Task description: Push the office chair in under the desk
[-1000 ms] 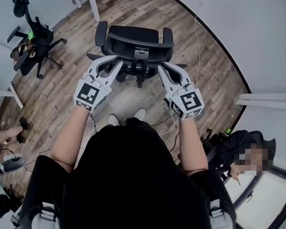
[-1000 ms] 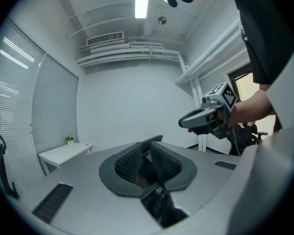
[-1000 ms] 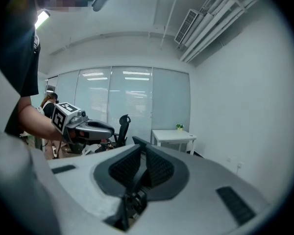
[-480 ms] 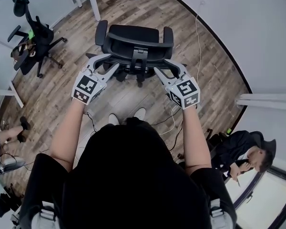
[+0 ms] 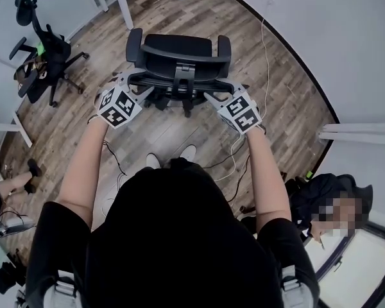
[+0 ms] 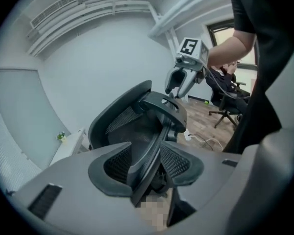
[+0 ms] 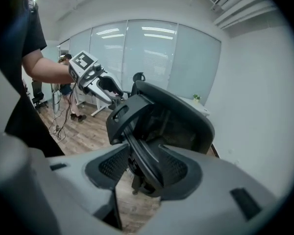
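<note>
**First onlooker:** Office chair (image 5: 179,53): is it being gripped yet?

**Second onlooker:** Not yet. The left gripper (image 5: 136,81) is standing wide, its jaws having just been opening. The backrest rim (image 6: 154,151) is sitting between them with the pads not pressing on it. The right gripper (image 5: 219,94) is doing the same on the other side, spread about as far as it goes and holding nothing.

**First onlooker:** And where is the chair sitting?

**Second onlooker:** It's standing on the wooden floor (image 5: 160,127) with its back toward the person. It's facing the white desk legs (image 5: 124,8) beyond it and isn't tucked under yet.

**First onlooker:** How is it going to handle?

**Second onlooker:** I'm guessing it's heavy but will be rolling freely on its castors. The frame is looking stiff and the mesh soft, so I'd be taking the hard rim, both sides level. Push unevenly and it's probably swivelling off line.
</note>
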Demonstrator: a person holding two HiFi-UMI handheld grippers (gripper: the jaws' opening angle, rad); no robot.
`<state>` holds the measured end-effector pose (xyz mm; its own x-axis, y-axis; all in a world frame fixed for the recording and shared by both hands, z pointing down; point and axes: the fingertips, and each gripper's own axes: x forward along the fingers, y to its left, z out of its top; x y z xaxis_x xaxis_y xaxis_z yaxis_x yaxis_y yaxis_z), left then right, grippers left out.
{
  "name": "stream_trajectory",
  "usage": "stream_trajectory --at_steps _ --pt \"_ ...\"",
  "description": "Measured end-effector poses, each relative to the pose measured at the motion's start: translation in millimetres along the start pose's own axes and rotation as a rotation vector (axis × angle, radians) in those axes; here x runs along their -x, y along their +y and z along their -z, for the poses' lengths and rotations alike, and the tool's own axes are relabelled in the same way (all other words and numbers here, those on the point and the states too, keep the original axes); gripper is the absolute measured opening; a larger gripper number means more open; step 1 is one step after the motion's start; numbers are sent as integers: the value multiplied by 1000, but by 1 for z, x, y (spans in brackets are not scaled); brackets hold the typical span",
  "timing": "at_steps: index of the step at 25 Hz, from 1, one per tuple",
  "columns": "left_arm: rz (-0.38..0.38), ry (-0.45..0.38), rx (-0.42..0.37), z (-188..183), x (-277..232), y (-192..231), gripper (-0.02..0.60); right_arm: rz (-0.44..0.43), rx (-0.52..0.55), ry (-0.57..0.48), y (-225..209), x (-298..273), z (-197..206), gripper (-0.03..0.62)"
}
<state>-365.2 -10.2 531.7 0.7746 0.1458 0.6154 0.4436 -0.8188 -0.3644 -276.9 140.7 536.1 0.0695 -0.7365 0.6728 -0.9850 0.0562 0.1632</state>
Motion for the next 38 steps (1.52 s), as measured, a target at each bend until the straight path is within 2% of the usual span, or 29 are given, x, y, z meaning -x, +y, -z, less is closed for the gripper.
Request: stream_trajectory --at_steps 3,10,19,22,25,30,38 --pt "30 72 -96 9 -8 -3 186 -19 72 86 -1 -9 13 176" --pt "101 223 -291 24 -27 -10 193 -36 349 301 -9 -23 36 176" --pt "181 351 -399 42 -49 -20 193 -99 581 472 -5 -44 59 172" --pt "179 371 -419 45 -56 -20 173 -90 644 495 -6 -49 61 131" --pt "179 381 -436 47 -58 -24 120 -99 654 506 -7 -49 60 112" --pt "151 374 -459 46 -60 -23 115 -111 635 516 -9 -49 61 106" --pt "153 369 -456 44 -66 -21 112 -89 616 502 -17 -51 61 106"
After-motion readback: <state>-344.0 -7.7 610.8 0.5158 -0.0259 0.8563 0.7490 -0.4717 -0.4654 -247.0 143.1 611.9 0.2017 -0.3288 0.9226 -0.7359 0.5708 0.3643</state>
